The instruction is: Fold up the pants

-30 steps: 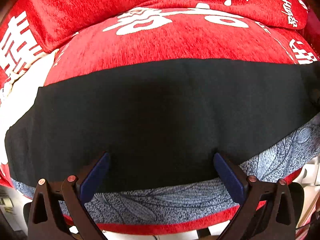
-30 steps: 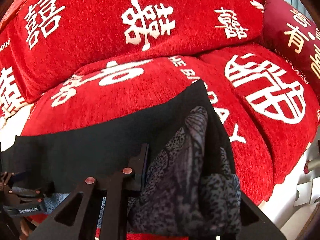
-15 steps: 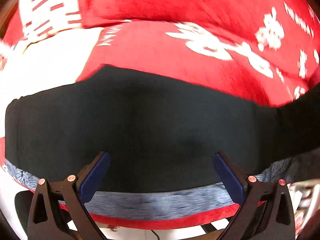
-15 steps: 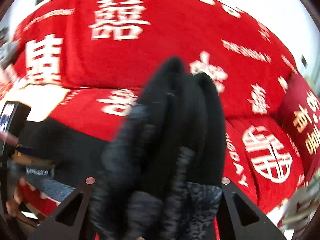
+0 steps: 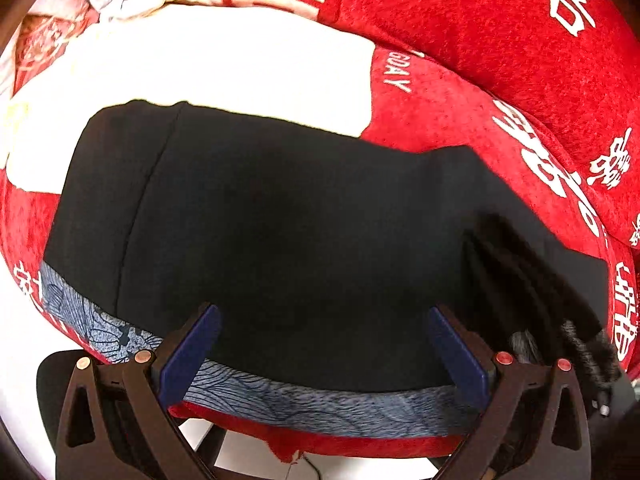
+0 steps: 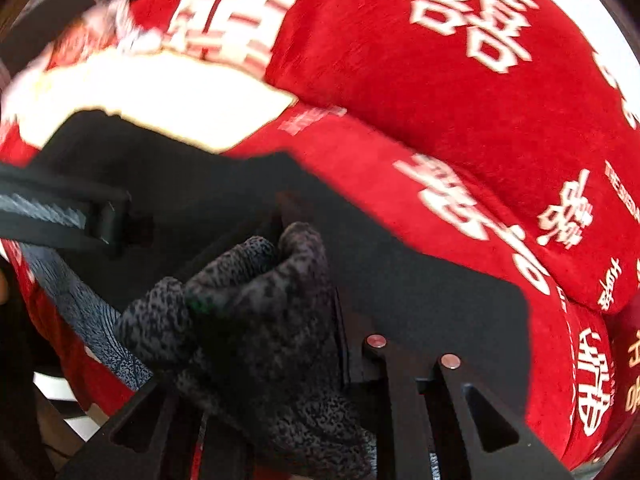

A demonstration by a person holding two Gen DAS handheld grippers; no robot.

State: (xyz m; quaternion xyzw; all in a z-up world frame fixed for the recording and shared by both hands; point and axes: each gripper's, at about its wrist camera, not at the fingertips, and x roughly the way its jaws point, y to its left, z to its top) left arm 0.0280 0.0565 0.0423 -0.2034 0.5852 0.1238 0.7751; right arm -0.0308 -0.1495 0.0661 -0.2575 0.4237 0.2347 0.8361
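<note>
Left gripper [image 5: 324, 350]: jaws stand wide apart, blue pads [image 5: 190, 350] on either side with nothing pinched between them. They hang over the near edge of the pants [image 5: 300, 240], pointing steeply down at the cloth. No visible contact between pads and fabric.

Right gripper [image 6: 304, 344]: jaws narrow, closed on a bunched handful of the pants [image 6: 256, 320]. The gathered wad shows the speckled grey patterned side and bulges out to the left of the fingers [image 6: 400, 392]. In the left wrist view this same gripper [image 5: 576, 344] appears at the lower right with pleated folds of black cloth running up from it.

Pants: black side up, spread flat on the red sofa seat [image 5: 460, 120]. Long axis runs left to right across the left wrist view, roughly along the front edge of the seat. Left end squared off with a vertical seam line near it; right end drawn up into the right gripper's hold. A band of grey patterned fabric [image 5: 320, 404] shows along the near edge beneath the black layer.

Surroundings: a white cloth [image 5: 224, 72] lies on the seat just behind the pants, and the far left corner of the pants overlaps it. Red back cushions [image 6: 400, 80] with white characters stand behind. Right wrist view is blurred; the dark strap-like object at its left edge cannot be identified.
</note>
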